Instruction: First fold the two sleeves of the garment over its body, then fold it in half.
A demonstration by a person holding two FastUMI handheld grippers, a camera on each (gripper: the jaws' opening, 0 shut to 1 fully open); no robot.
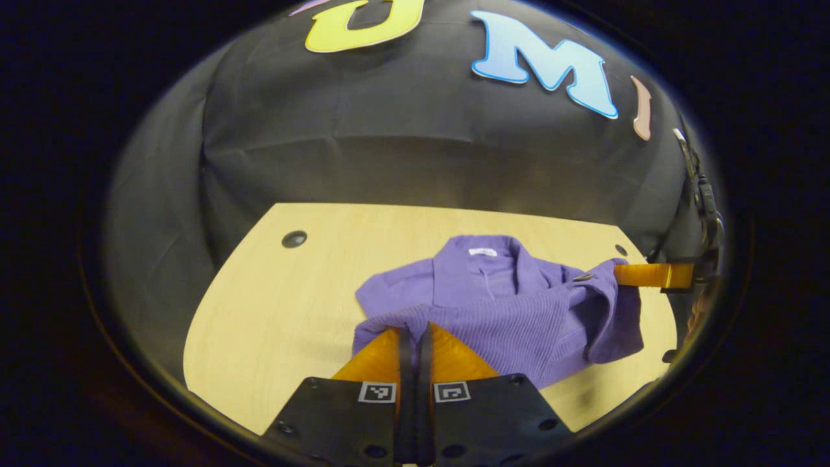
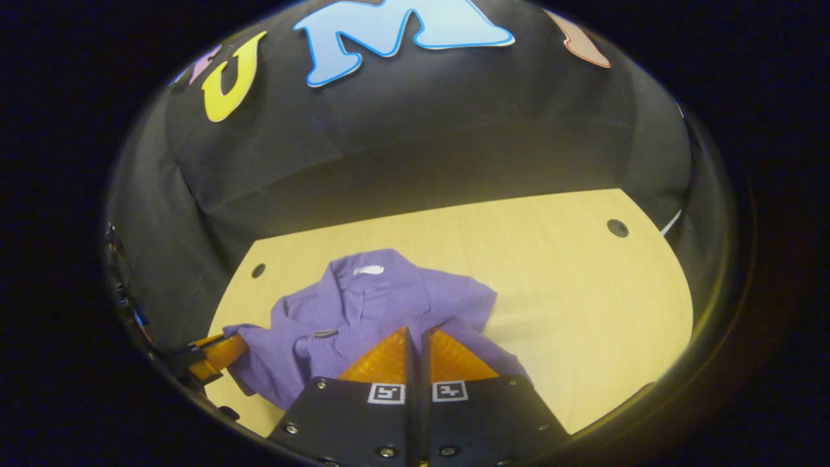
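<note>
Purple knit garment (image 1: 512, 305): soft, light, drapes. My left gripper (image 1: 415, 334) and right gripper (image 2: 415, 337) each pinch its hem, fingers together. I'd grip corners.

Left gripper (image 1: 415, 332) and right gripper (image 2: 415, 334), orange fingers (image 2: 389, 357) pressed together, each clamping purple fabric, both held low.
</note>
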